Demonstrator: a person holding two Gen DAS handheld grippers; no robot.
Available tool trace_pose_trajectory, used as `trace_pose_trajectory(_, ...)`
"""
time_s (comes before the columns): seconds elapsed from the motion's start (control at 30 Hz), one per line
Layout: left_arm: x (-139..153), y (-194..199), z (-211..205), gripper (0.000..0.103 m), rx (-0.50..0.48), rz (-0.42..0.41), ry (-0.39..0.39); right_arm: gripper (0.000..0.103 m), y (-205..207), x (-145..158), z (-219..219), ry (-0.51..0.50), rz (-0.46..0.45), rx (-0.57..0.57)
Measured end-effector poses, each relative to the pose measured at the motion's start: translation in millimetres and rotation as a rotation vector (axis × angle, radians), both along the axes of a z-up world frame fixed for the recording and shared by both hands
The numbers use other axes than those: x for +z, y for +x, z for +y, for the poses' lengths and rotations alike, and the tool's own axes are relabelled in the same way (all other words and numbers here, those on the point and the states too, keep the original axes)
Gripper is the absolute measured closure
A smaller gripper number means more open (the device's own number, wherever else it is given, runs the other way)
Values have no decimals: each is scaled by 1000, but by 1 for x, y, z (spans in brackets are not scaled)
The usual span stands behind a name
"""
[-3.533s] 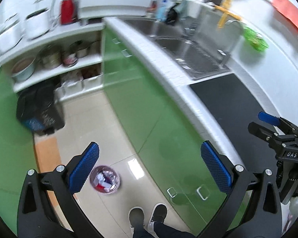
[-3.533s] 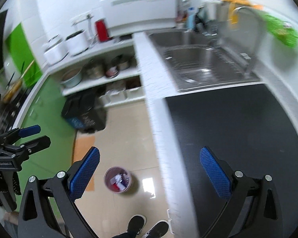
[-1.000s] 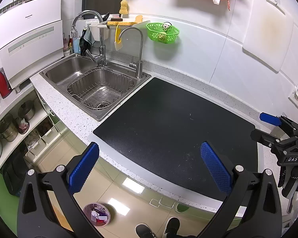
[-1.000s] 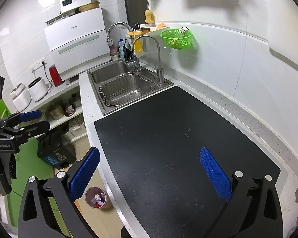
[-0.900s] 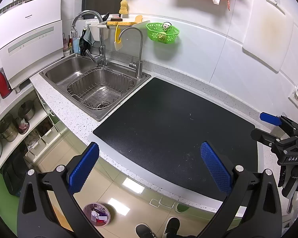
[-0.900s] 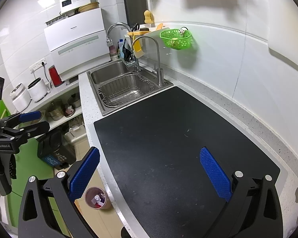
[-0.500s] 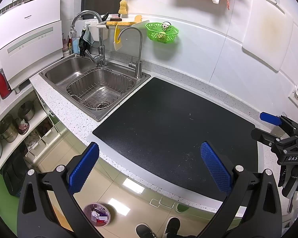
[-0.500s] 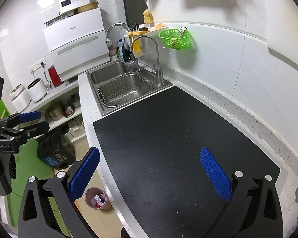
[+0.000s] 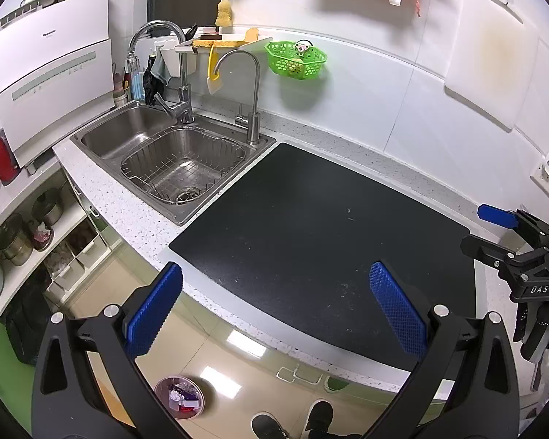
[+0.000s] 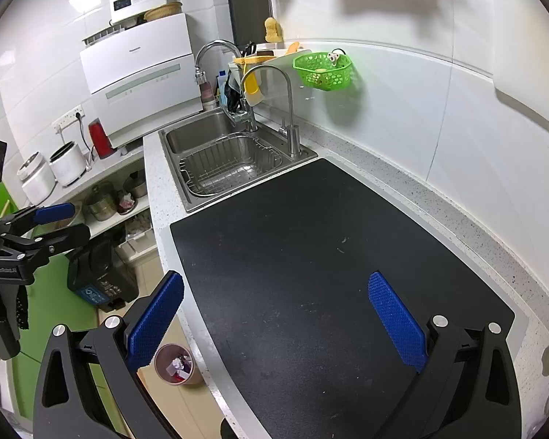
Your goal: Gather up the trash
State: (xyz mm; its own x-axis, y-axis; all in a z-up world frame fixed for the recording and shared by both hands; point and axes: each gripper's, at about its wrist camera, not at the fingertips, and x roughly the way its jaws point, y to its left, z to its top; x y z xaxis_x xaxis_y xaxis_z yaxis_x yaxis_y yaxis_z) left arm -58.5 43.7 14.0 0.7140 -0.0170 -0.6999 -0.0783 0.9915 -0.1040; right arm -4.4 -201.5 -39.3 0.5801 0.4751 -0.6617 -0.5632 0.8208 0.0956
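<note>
Landmark was the black mat (image 9: 311, 226) on the counter; both views looked down on it. Left of the mat sat the sink (image 9: 172, 161); below its near left corner, down on the floor, stood the small trash bin (image 9: 179, 397) with scraps inside. Left gripper (image 9: 274, 311) hovered over the mat's near edge, jaws wide, nothing held. Right gripper (image 10: 276, 316) hovered over the mat's middle, jaws wide, also empty. Only tiny specks (image 10: 342, 241) showed on the mat; no graspable trash was visible. Judged step: searching. Best to scan the mat and sink before committing, keep the jaws wide, and approach any piece from above.
</note>
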Motion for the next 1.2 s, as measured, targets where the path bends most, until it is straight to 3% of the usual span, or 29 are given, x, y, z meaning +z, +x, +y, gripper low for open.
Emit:
trace_pose_trajectory(0.53, -8, 7, 6, 3, 43, 45, -33, 6, 0, 0, 0, -3, -2, 1)
trace_pose_trajectory(0.8, -9, 9, 1, 3, 13, 61, -51, 6, 1, -2, 1, -6, 1, 4)
trace_pose_trajectory(1.0, -6, 6, -5, 3, 41, 48, 1, 6, 3, -3, 3, -4, 4, 8)
trace_pose_trajectory(1.2, -5, 7, -5, 3, 32, 50, -4, 6, 2, -2, 4, -7, 2, 8)
